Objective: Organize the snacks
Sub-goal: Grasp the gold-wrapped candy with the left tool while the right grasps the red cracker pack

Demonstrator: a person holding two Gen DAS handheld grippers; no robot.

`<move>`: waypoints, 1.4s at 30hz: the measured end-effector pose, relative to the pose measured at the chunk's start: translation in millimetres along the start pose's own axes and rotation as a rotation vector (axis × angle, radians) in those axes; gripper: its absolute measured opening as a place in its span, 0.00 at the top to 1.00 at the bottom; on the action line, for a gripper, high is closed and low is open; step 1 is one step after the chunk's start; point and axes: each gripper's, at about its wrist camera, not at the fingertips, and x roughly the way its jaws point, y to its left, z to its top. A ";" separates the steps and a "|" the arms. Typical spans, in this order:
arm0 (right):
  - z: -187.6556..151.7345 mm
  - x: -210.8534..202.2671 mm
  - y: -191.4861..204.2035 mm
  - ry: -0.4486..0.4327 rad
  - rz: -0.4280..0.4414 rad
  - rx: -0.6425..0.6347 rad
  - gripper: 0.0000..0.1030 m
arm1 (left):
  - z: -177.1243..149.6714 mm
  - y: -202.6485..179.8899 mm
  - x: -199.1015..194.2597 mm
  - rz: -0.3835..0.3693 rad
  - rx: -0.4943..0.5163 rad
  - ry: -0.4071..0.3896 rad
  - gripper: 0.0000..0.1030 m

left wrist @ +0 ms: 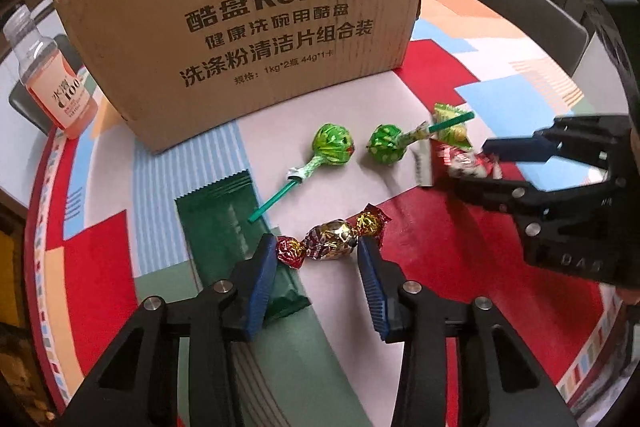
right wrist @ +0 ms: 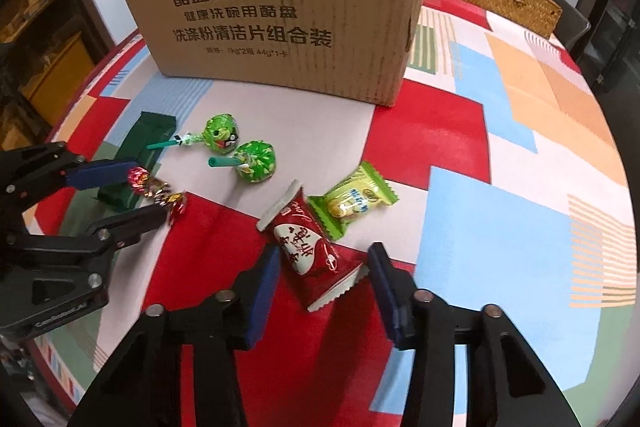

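My left gripper (left wrist: 318, 259): jaws apart, straddling the foil-wrapped candy (left wrist: 332, 239), pads at its twisted ends.
My right gripper (right wrist: 324, 267): jaws apart around the red snack packet (right wrist: 316, 251), not clamped.
Beyond my fingers: two green lollipops (left wrist: 334, 147), then the cardboard box (left wrist: 248, 23).

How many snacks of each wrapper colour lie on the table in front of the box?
Bright green lollipops: 2
Dark green bar: 1
Red-gold foil candy: 1
Red packet: 1
Light green packet: 1
Total: 6
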 end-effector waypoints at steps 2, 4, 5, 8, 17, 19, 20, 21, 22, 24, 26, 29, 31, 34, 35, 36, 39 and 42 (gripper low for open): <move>0.3 -0.2 0.8 -0.001 0.020 0.006 0.62 | 0.6 -1.4 -0.7 -0.030 -0.011 0.003 0.62; 0.5 -1.1 2.4 0.000 0.049 0.010 0.63 | 1.4 -3.4 0.4 -0.049 -0.015 0.006 0.62; 0.9 -0.9 3.3 0.000 0.058 0.011 0.63 | 2.2 -3.8 1.6 -0.051 -0.019 0.005 0.62; 4.4 1.5 5.3 -0.002 0.058 0.011 0.63 | 5.6 -1.4 5.0 -0.073 -0.051 0.004 0.61; 15.8 12.1 14.0 0.003 0.053 -0.013 0.62 | 7.7 2.5 12.3 -0.101 -0.085 0.010 0.63; 16.4 13.3 15.7 -0.006 0.049 -0.016 0.62 | 7.7 2.3 12.7 -0.102 -0.087 0.006 0.72; 16.7 13.4 16.1 -0.008 0.048 -0.015 0.63 | 8.0 2.5 13.0 -0.103 -0.091 0.005 0.71; 16.8 13.6 16.2 -0.010 0.048 -0.013 0.65 | 8.3 2.9 13.3 -0.107 -0.097 0.002 0.72; 16.7 13.6 16.2 -0.014 0.045 -0.010 0.66 | 7.9 3.9 12.8 -0.111 -0.104 -0.002 0.72; 15.6 12.9 17.2 -0.018 0.041 -0.010 0.68 | 6.2 5.0 11.1 -0.112 -0.112 -0.006 0.72; 14.2 11.5 18.2 -0.024 0.043 -0.007 0.68 | 2.1 9.4 5.4 -0.111 -0.120 -0.016 0.72; 10.3 6.6 18.9 -0.040 0.039 -0.002 0.69 | -0.3 10.2 -0.9 -0.096 -0.129 -0.031 0.72; 8.4 1.9 18.2 -0.053 0.040 0.011 0.69 | -0.7 9.7 -6.5 -0.090 -0.134 -0.047 0.72; 7.4 -6.9 18.8 -0.075 0.041 0.018 0.69 | -0.1 9.6 -15.8 -0.082 -0.142 -0.069 0.72; 7.3 -9.8 19.0 -0.082 0.041 0.019 0.69 | 0.2 9.7 -19.8 -0.083 -0.145 -0.080 0.72; 7.4 -13.9 19.7 -0.092 0.043 0.020 0.69 | 0.6 9.5 -22.3 -0.082 -0.146 -0.086 0.72; 8.6 -21.8 19.7 -0.110 0.045 0.023 0.69 | 1.0 9.6 -32.5 -0.067 -0.146 -0.110 0.72; 10.0 -29.6 21.5 -0.130 0.036 0.017 0.74 | 2.0 8.8 -40.9 -0.057 -0.148 -0.128 0.72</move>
